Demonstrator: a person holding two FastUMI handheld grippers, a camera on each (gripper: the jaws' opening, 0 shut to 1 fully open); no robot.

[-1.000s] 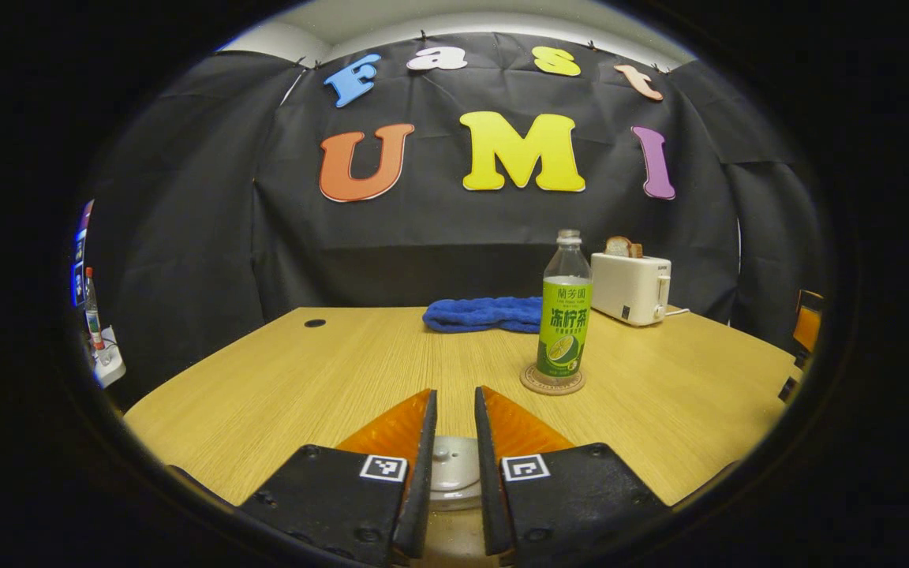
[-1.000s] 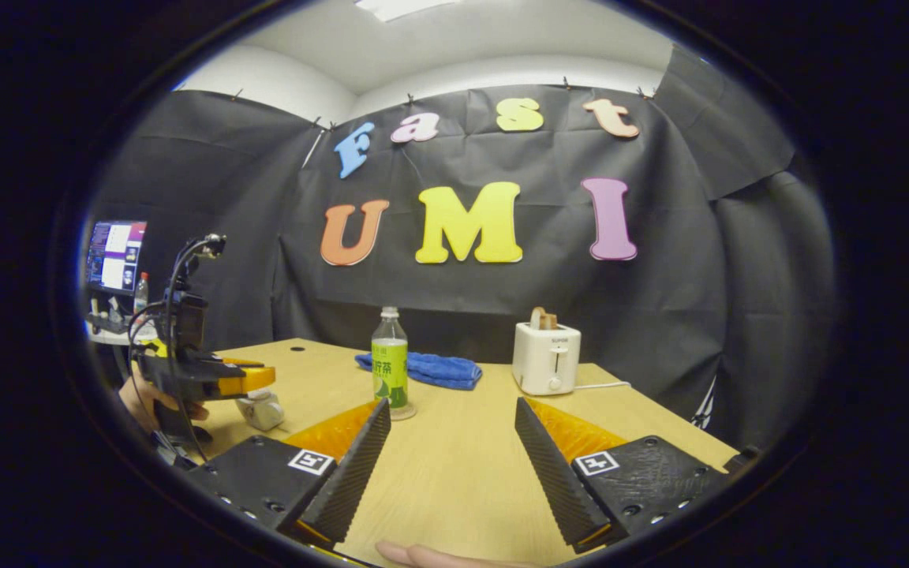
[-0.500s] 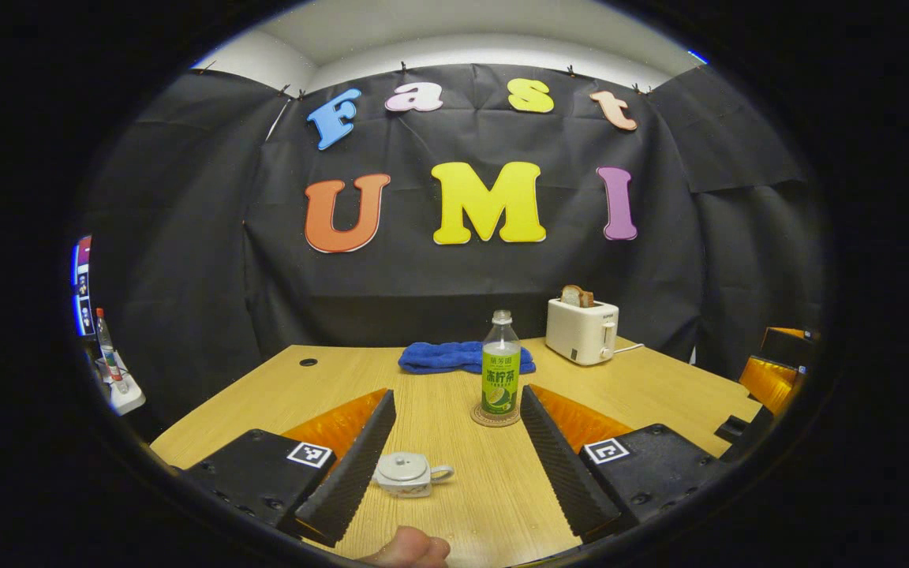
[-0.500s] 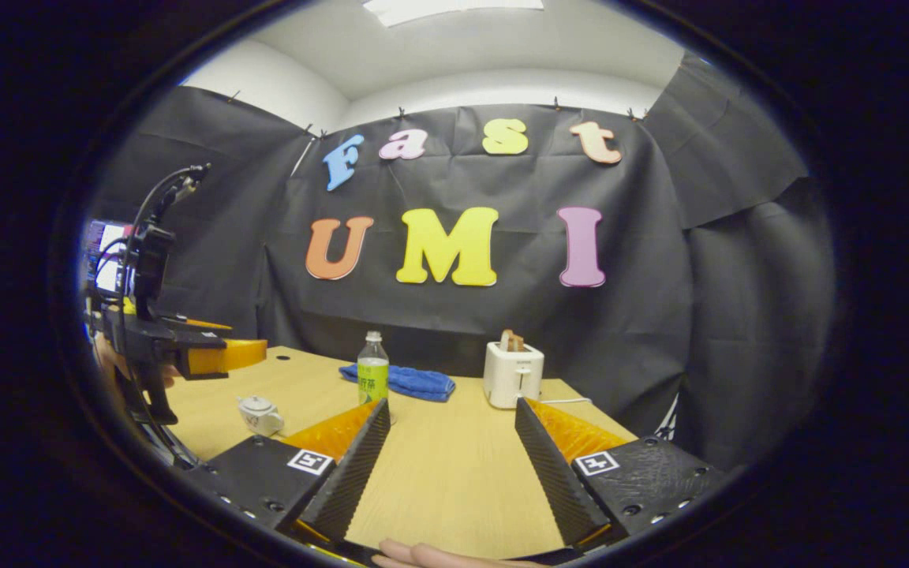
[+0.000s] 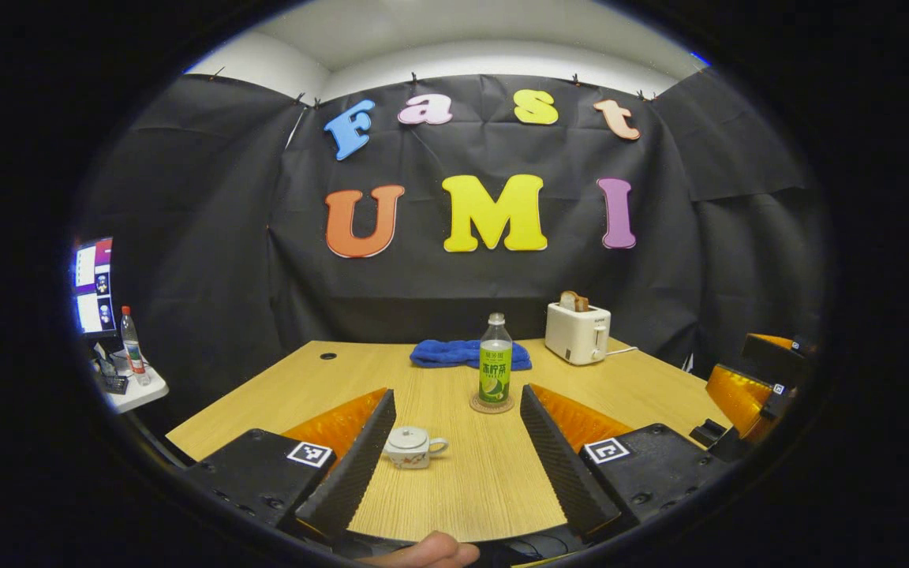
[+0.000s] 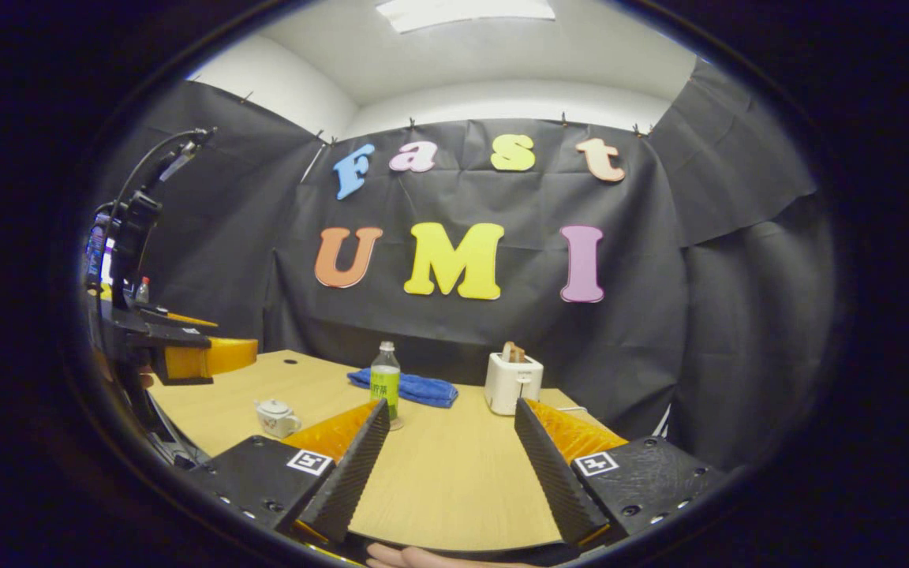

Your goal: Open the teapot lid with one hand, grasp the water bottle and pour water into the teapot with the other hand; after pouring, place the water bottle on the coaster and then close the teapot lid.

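Held the left gripper [image 5: 454, 450] wide open and empty above the near table [image 5: 644, 379] edge, right gripper [image 6: 450, 457] likewise spread with nothing between the fingers. Looked finished: lid on the teapot [image 5: 411, 447], water bottle [image 5: 495, 363] upright on its coaster [image 5: 491, 405] farther back; best simply kept clear. Compared with a second ago, was lifted off the lid and drawn back.
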